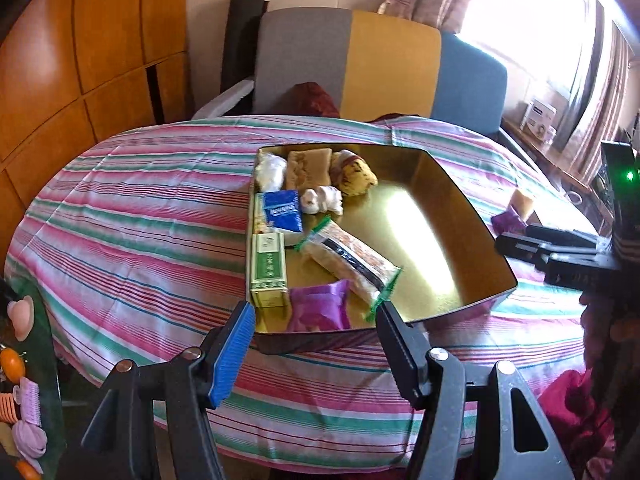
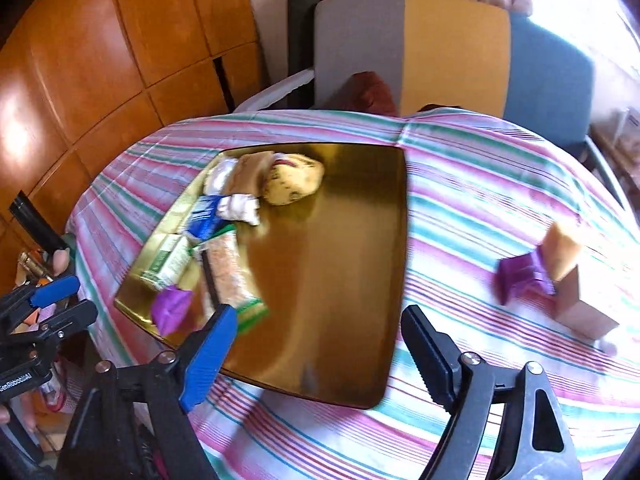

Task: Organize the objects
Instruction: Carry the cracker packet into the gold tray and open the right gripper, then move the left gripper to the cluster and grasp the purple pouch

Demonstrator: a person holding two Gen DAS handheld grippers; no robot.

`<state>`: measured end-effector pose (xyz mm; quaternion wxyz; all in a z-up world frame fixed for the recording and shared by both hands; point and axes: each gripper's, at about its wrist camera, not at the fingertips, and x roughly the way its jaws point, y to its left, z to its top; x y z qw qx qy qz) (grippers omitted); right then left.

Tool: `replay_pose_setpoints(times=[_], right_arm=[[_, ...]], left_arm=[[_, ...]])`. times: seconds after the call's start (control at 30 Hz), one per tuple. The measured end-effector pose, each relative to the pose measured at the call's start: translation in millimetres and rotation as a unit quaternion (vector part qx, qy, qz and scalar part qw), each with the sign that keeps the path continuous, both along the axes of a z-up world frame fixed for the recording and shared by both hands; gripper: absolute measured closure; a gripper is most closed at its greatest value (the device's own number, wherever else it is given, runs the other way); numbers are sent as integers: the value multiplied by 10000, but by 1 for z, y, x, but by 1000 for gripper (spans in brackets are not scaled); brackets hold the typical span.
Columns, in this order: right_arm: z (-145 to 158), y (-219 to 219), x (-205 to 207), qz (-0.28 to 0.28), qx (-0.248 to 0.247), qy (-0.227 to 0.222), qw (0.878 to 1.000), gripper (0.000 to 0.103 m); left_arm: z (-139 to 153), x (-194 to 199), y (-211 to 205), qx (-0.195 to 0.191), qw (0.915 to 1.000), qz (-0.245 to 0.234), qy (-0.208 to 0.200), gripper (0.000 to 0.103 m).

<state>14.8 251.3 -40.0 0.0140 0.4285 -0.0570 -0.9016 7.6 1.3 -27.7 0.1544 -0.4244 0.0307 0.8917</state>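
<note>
A gold tray (image 1: 460,216) lies on the striped tablecloth (image 1: 140,200). Along its left side sit a green box (image 1: 268,272), a blue packet (image 1: 284,210), a purple packet (image 1: 320,310), a long snack packet (image 1: 352,260), white wrapped bundles (image 1: 322,200) and a yellow patterned pouch (image 1: 356,174). My left gripper (image 1: 316,320) hovers open over the tray's near edge, nothing between its fingers. My right gripper (image 2: 320,316) is open and empty above the tray's (image 2: 352,240) bare near part. Right of the tray lie a second purple packet (image 2: 520,276), an orange packet (image 2: 560,252) and a pale block (image 2: 580,308).
A grey, yellow and blue sofa (image 1: 392,64) stands behind the table, with wooden cabinets (image 1: 80,60) to the left. A glass side table (image 1: 40,360) with hair clips is at the lower left. A sunlit window and shelf (image 1: 540,116) are at the right.
</note>
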Motion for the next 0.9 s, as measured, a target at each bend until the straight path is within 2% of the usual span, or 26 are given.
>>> replay_pose_setpoints(times=[0.13, 0.27, 0.4, 0.47, 0.53, 0.6, 0.67, 0.73, 0.8, 0.9], right_arm=[[5, 32, 11, -272, 216, 36, 9994, 16], [13, 71, 24, -688, 787, 78, 9945, 14], [16, 134, 37, -1530, 1186, 137, 9810, 12], [13, 173, 48, -2151, 1212, 188, 9689, 11], [2, 210, 64, -2805, 1073, 194, 9536, 11], [-10, 244, 80, -3537, 470, -18, 9342, 11], [-12, 268, 94, -3908, -431, 177, 9193, 11], [-15, 278, 101, -4091, -691, 162, 9097, 8], [-18, 280, 102, -4163, -768, 90, 9059, 8], [-18, 279, 102, -4104, -872, 82, 9077, 6]], left_arm=[[-4, 2, 8, -36, 9999, -96, -55, 39], [-6, 2, 14, -56, 9998, -160, -107, 39], [-8, 3, 20, -109, 9996, -218, -143, 39], [-9, 4, 23, -157, 9995, -237, -138, 39], [-9, 3, 26, -201, 9994, -251, -152, 39], [-10, 3, 30, -234, 9992, -270, -170, 39], [-12, 3, 36, -244, 9990, -313, -203, 39], [-13, 3, 40, -238, 9988, -355, -230, 39], [-13, 3, 44, -212, 9986, -395, -277, 39], [-15, 4, 51, -233, 9981, -466, -319, 39]])
